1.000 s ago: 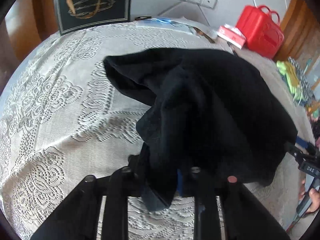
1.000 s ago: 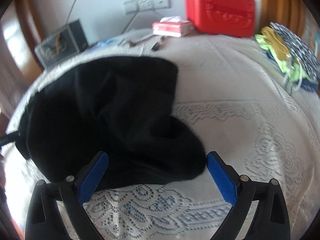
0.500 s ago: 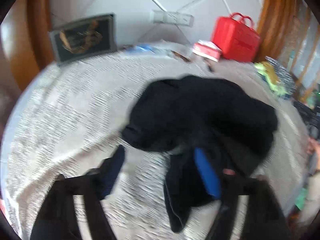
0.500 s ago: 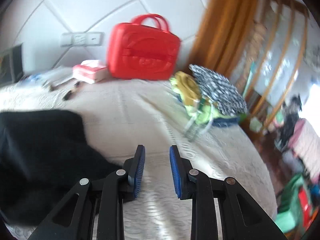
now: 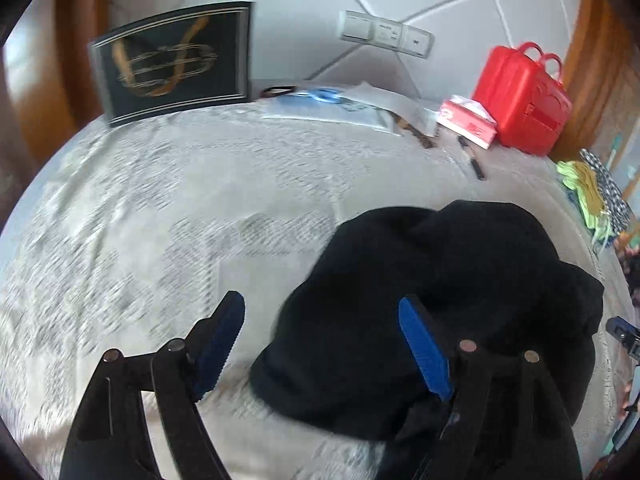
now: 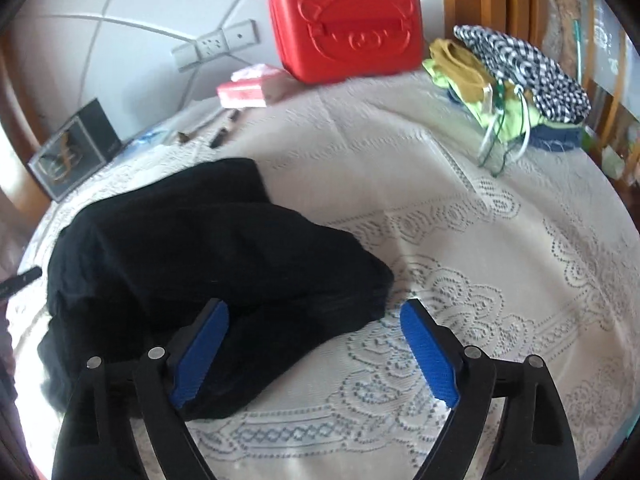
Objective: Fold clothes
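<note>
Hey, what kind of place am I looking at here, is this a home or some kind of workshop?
Most likely a home, a living or dining area. A lace tablecloth covers the table, a pile of clothes waits at its far corner, and a red case and a tissue box stand by the tiled wall.

Your left gripper [image 5: 320, 344] is all matte black plastic: two chunky arms that fork into flat struts, each with a long slot cut through it. Every arm carries a pair of round silver-ish rivets near the knuckle, and the one on the inner right arm looks a bit coppery. The jaws are faced with bright blue pads [image 5: 425, 350], ribbed along the edge like fine teeth. Your right gripper [image 6: 314, 354] is the same build: black forked arms, slotted struts, four shiny round rivets, and blue pads [image 6: 428, 354] with a fine grippy texture. No cables or lettering show on either one.
</note>
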A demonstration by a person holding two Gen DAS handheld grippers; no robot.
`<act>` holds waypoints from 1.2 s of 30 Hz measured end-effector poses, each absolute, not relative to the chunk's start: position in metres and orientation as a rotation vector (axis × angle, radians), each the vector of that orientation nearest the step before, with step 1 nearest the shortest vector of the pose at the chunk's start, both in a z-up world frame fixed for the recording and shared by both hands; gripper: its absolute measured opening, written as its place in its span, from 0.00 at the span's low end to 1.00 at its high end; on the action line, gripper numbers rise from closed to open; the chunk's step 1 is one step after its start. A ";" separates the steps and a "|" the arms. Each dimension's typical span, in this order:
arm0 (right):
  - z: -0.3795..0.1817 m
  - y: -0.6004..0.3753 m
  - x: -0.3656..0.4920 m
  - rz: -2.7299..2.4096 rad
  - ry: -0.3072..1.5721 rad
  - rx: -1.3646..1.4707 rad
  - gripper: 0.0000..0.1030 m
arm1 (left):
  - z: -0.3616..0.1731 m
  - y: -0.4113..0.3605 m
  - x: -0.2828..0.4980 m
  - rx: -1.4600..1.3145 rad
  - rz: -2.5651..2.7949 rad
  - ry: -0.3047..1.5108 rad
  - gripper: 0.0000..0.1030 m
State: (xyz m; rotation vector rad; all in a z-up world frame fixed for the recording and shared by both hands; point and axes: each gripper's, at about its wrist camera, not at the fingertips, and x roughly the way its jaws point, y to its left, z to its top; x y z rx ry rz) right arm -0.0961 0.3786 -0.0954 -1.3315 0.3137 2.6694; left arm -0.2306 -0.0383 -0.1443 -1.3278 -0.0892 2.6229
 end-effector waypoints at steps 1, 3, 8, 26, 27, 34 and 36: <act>-0.099 0.381 -0.101 2.660 0.302 -1.344 0.88 | -0.149 -0.035 -0.237 -1.336 2.613 -0.086 0.77; -0.106 0.386 -0.112 2.642 0.280 -1.371 0.95 | -0.168 -0.025 -0.254 -1.406 2.556 -0.096 0.77; -0.126 0.383 -0.134 2.635 0.202 -1.421 0.97 | -0.178 -0.005 -0.257 -1.474 2.513 -0.027 0.70; -0.045 0.378 -0.041 2.811 0.124 -1.154 0.15 | -0.069 -0.021 -0.050 -1.313 2.442 0.072 0.33; -0.051 0.381 -0.034 2.789 0.115 -1.171 0.15 | -0.070 -0.021 -0.042 -1.311 2.453 0.103 0.41; -0.073 0.407 -0.002 2.747 0.213 -1.188 0.37 | -0.049 -0.026 -0.064 -1.195 2.592 0.084 0.73; -0.068 0.413 0.000 2.756 0.276 -1.161 0.42 | -0.053 -0.019 -0.090 -1.213 2.596 0.084 0.73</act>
